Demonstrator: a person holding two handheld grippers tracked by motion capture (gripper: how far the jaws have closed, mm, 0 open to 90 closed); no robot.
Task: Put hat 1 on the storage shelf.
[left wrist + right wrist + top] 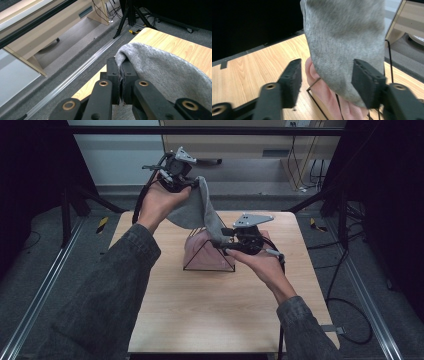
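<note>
One grey cloth hangs above the wire rack, clamped in the left hand-held gripper. Right hand-held gripper, jaws apart, flanks its lower end. Pink cloth sits in the rack on the counter.
</note>
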